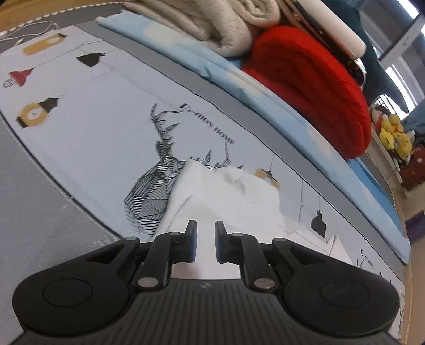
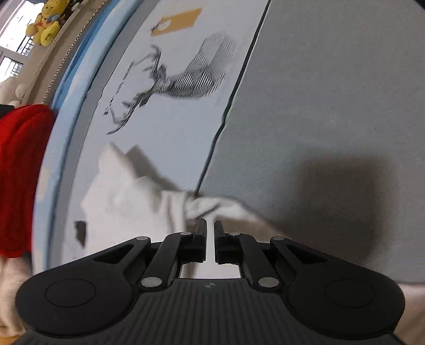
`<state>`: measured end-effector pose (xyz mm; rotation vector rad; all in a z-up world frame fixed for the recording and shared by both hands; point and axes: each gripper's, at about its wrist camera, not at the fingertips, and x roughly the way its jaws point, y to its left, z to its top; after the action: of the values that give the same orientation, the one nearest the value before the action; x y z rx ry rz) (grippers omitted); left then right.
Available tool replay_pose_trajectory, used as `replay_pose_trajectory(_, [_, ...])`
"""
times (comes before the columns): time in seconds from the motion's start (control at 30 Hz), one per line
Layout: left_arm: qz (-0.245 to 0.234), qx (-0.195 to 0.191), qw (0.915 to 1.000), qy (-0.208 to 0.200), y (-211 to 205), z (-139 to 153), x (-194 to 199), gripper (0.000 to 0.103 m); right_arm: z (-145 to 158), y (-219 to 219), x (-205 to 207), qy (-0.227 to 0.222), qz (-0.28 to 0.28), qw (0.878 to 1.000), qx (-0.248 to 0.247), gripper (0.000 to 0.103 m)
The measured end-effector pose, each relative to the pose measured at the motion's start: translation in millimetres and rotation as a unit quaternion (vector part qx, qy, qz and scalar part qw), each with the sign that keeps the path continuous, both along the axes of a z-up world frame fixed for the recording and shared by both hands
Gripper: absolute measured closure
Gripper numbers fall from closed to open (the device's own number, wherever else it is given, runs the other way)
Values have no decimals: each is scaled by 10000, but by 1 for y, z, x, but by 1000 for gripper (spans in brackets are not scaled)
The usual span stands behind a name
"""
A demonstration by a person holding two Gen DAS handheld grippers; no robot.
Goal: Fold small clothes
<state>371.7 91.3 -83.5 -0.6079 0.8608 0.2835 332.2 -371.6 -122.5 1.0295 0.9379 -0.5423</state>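
Hovering low, the left gripper (image 1: 206, 233) has fingers slightly parted around nothing, just short of the white garment (image 1: 225, 196) on the printed cloth (image 1: 106, 132). Right gripper (image 2: 210, 232): fingers narrowly gapped, whether they pinch the garment's bunched edge cannot be told. Farther off lie a blue sheet (image 1: 265, 98), red blanket (image 1: 313, 85) and beige blanket (image 1: 207, 24).

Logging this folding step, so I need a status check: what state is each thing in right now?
White garment: crumpled, unfolded, on the deer-print sheet.
Left claw: open, above the garment.
Right claw: narrow gap, at the garment's edge; grip unclear.
Red blanket: folded.
Beige blanket: folded.
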Motion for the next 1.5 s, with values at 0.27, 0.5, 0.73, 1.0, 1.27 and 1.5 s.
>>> replay_pose_trajectory(0.27, [-332,-468,9922,1105,2,-54,14,66,15,-3,52,-1115,1209,9852,-484,66])
replay_pose_trajectory(0.5, [-617,-276,9910,1156,-3,-53,19,64,-5,-13,120,-1263,1952,9712,-513,73])
replay_pose_trajectory(0.73, [-787,-273,9890,1220,-3,-50,20,64,13,-25,130,-1940,2068,9532,-1050,99])
replay_pose_trajectory(1.0, [-709,-282,9933,871,0,-32,19,63,39,-17,108,-1737,2395,9418,-1598,94])
replay_pose_trajectory(1.27, [-353,-353,9969,607,17,-23,16,62,-4,-10,98,-239,3830,9157,-1190,102])
replay_pose_trajectory(1.5, [-112,-291,9987,410,34,-20,21,62,21,-15,83,-303,3698,9139,-1648,94])
